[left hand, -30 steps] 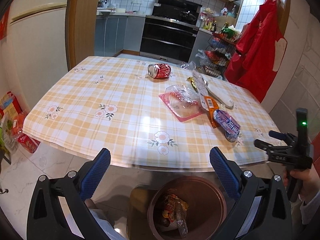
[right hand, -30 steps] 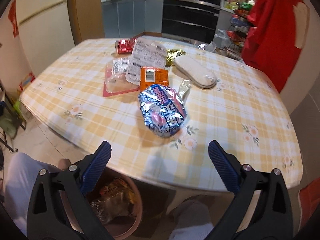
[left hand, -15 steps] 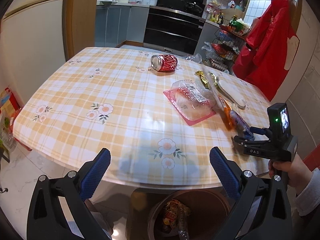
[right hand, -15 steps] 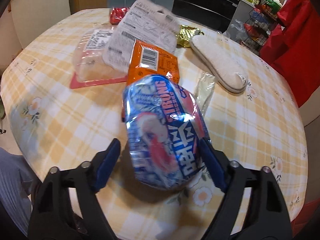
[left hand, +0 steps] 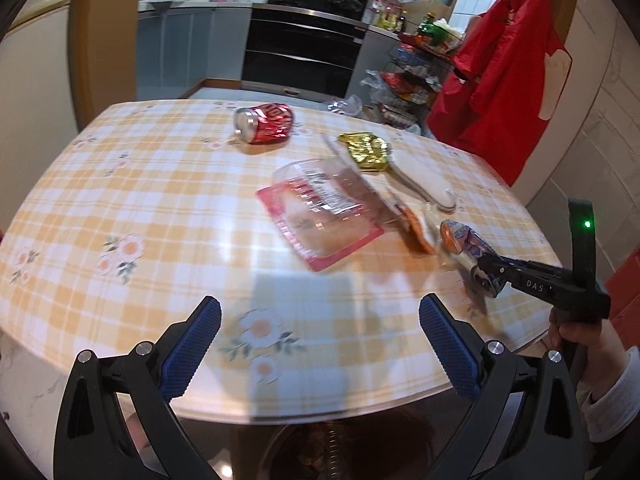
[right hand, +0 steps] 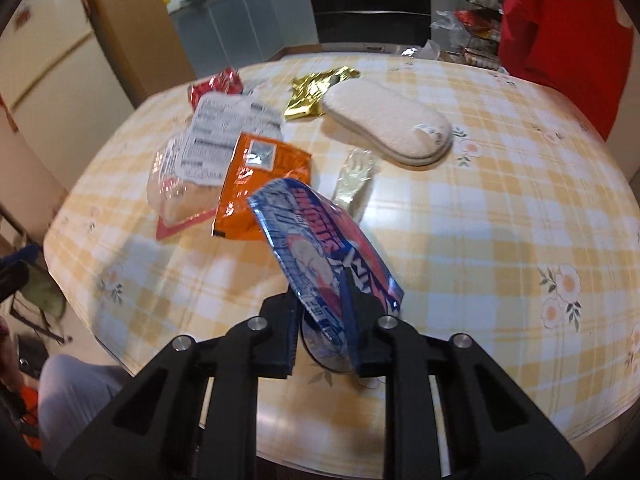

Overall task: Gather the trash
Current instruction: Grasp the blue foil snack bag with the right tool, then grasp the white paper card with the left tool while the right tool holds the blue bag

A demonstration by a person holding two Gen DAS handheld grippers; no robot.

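My right gripper (right hand: 324, 336) is shut on a crushed blue snack bag (right hand: 320, 248) and holds it tilted above the table's near edge; it also shows in the left wrist view (left hand: 472, 248). My left gripper (left hand: 320, 344) is open and empty over the near table edge. On the checked table (left hand: 140, 208) lie a red can (left hand: 266, 122), a pink tray with clear wrap (left hand: 316, 212), an orange packet (right hand: 264, 188), a white wrapper (right hand: 224, 136) and a gold wrapper (right hand: 316, 88). A brown bin (left hand: 328, 448) sits below the table edge.
A white insole (right hand: 388, 124) and a clear plastic strip (right hand: 354, 178) lie on the table. Red clothing (left hand: 508, 64) hangs at the right. Kitchen cabinets and an oven (left hand: 304, 52) stand behind. A person's leg (right hand: 76, 392) is at the lower left.
My right gripper has closed on the blue snack bag and lifted it off the table, tilting it. My left gripper has moved forward over the table edge, still open.
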